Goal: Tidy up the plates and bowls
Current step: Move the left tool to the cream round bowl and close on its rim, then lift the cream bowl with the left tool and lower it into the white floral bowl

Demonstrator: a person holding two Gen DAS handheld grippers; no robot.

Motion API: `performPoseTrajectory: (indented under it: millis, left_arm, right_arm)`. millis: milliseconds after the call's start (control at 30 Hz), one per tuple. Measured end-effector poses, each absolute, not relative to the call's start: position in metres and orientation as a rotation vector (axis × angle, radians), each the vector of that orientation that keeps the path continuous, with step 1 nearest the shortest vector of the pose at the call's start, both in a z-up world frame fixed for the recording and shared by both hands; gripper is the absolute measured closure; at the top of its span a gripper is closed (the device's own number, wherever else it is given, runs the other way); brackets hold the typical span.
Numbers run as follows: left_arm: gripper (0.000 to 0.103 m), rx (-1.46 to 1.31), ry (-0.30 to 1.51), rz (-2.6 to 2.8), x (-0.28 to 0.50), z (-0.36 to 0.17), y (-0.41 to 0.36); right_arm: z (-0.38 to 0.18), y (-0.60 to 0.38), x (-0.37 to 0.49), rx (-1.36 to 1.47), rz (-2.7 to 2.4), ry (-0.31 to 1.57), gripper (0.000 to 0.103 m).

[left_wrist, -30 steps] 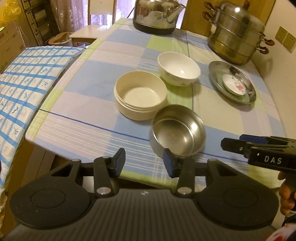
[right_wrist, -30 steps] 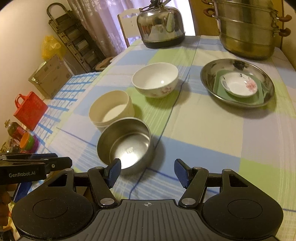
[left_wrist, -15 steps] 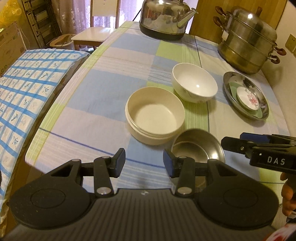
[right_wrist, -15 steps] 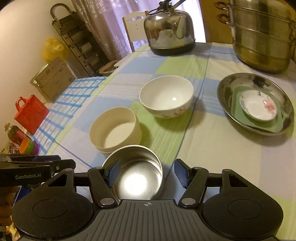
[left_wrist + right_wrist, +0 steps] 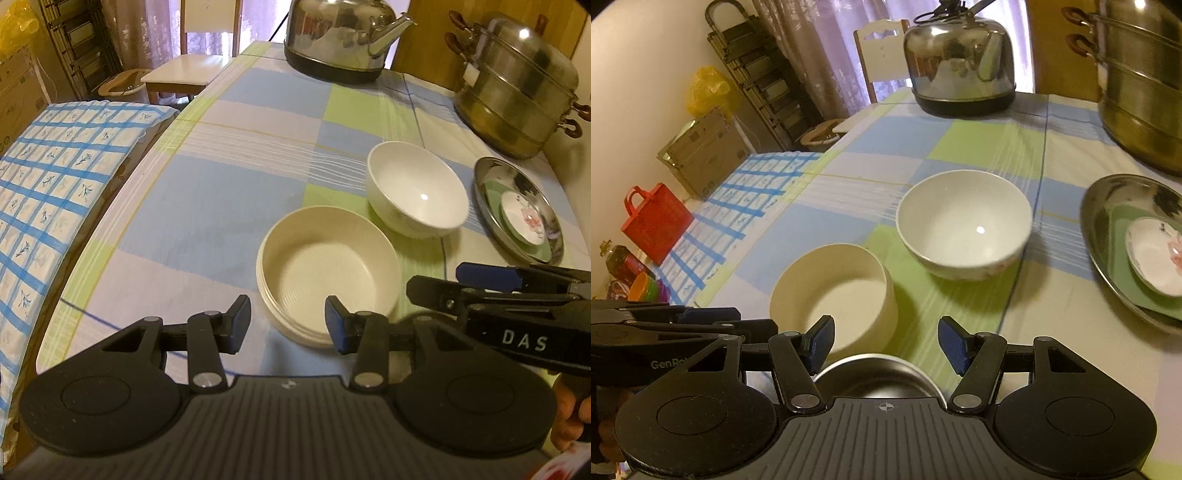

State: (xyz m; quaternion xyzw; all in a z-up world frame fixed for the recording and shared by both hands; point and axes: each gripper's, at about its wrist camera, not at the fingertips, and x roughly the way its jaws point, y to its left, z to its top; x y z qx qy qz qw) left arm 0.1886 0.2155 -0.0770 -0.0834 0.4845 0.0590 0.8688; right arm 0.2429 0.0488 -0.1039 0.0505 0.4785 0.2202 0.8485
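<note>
A cream round bowl sits on the checked tablecloth, with a white china bowl just behind it. A steel bowl lies low in the right wrist view, mostly hidden under the right gripper's body. At the right, a steel plate holds a green plate and a small flowered saucer. My left gripper is open and empty at the cream bowl's near rim. My right gripper is closing with nothing between its pads, above the steel bowl.
A steel kettle and a stacked steamer pot stand at the table's far end. A blue-checked cloth covers something left of the table, with a chair behind it. A red bag sits on the floor.
Both grippers have moved forward over the table. The steel bowl slid down out of the left view and under the right gripper; the cream and white bowls look closer.
</note>
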Motion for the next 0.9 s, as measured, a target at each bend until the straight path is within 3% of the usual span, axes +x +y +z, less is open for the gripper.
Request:
performPoseTrajectory:
  millis: [467, 633, 900]
  left_arm:
    - [0.072, -0.18, 1.065, 0.133, 0.215, -0.103, 0.227]
    - [0.082, -0.18, 1.07, 0.123, 0.218, -0.105, 0.229]
    - [0.09, -0.183, 1.073, 0.125, 0.221, -0.106, 0.233]
  right_arm:
    - [-0.133, 0.068, 0.271, 0.115, 0.452, 1.092, 0.066]
    - [-0.137, 0.071, 0.274, 0.131, 0.444, 1.111, 0.083]
    - [-0.136, 0.071, 0.273, 0.133, 0.426, 1.109, 0.087]
